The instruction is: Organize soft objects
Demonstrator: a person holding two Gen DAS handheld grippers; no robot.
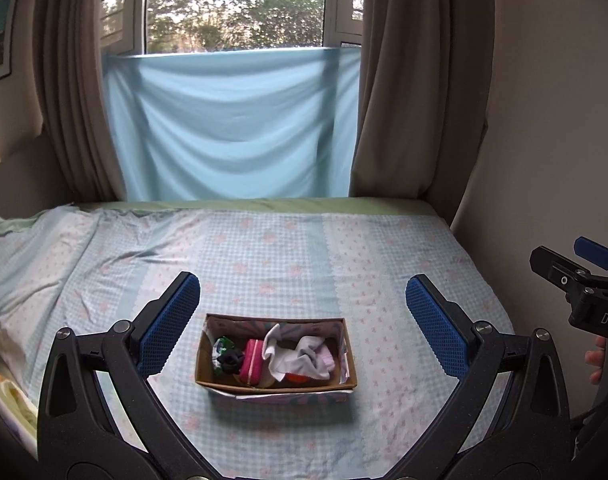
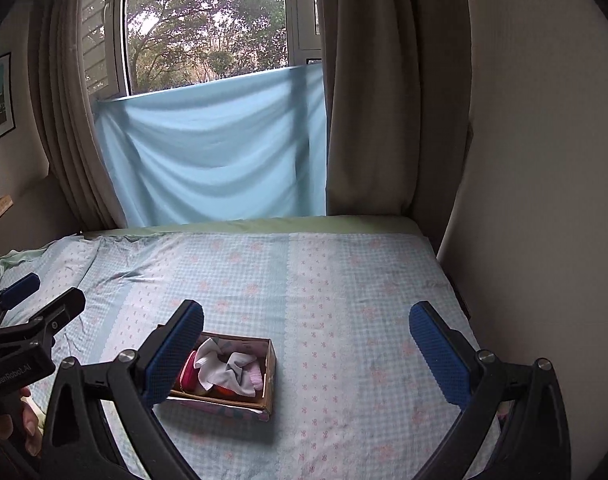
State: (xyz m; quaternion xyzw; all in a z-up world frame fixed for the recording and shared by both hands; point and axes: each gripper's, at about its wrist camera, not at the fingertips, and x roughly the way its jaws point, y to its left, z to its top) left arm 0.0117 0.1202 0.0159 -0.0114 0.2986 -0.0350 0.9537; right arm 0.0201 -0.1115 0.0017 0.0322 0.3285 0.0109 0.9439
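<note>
Left gripper: black arms with blue, dimpled rubber pads, jaws spread wide and holding nothing; it hangs above the bed with the box showing between its fingers.
Right gripper: same black frame and blue textured pads, jaws spread wide and bare; the box sits low by its left finger.
Box: small, open-topped rectangle, brown card inside, patterned pink-and-teal paper outside; it rests on the bed, near the front middle.
White sock: limp knit cloth, draped over the other things in the right half of the box.
Pink roll: bright pink, ribbed, upright in the middle of the box.
Black piece: small dark crumpled fabric at the left end, beside something green and white, possibly a packet; too small to tell.
Bedsheet: pale blue gingham with pink bows in lengthwise bands, wrinkled toward the left side.
Blue cloth: smooth light blue fabric, sagging in folds across the lower window.
Curtains: heavy taupe drapes, pleated, either side of the window.
</note>
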